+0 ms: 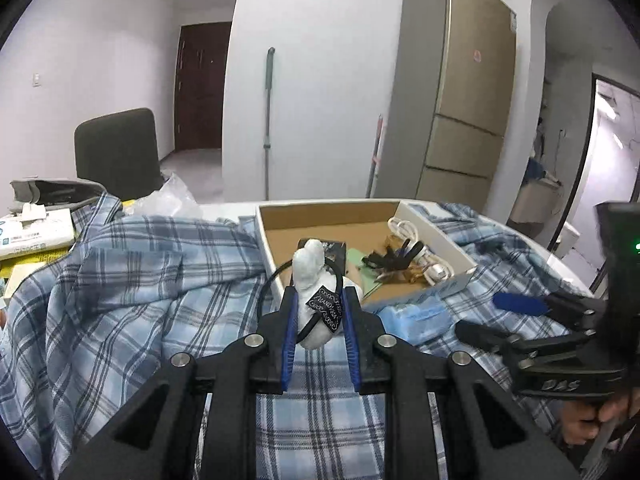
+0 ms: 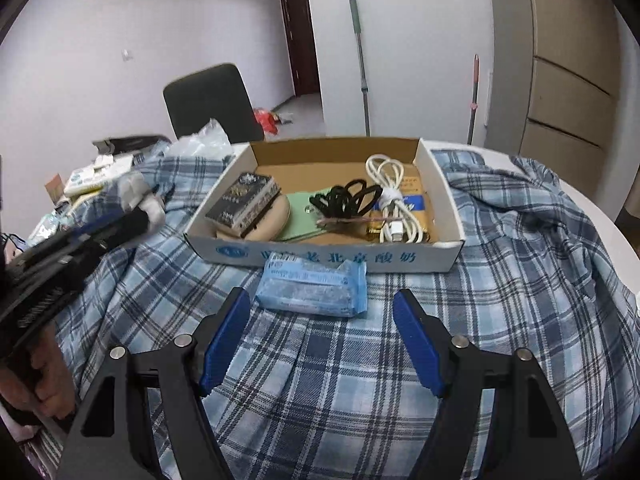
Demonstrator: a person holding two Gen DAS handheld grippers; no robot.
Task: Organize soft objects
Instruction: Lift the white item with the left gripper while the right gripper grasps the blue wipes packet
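My left gripper (image 1: 319, 300) is shut on a small white plush toy (image 1: 310, 268) with a black cord and a dark patterned bow, held above the blue plaid shirt (image 1: 140, 280) near the left wall of the cardboard box (image 1: 264, 240). In the right wrist view the left gripper (image 2: 132, 216) and the toy (image 2: 134, 188) show at the left, blurred. My right gripper (image 2: 320, 312) is open and empty above the shirt (image 2: 320, 380), just in front of a blue packet (image 2: 312, 284) that lies against the box front (image 2: 320, 256). The right gripper (image 1: 480, 316) also shows in the left wrist view.
The box holds a white cable (image 2: 390, 200), black hair ties (image 2: 348, 200), a patterned dark case (image 2: 244, 204), a green card (image 2: 302, 216). Tissue packs and papers (image 1: 36, 232) lie at the left. A black chair (image 2: 212, 104) stands behind the round table edge (image 2: 600, 208).
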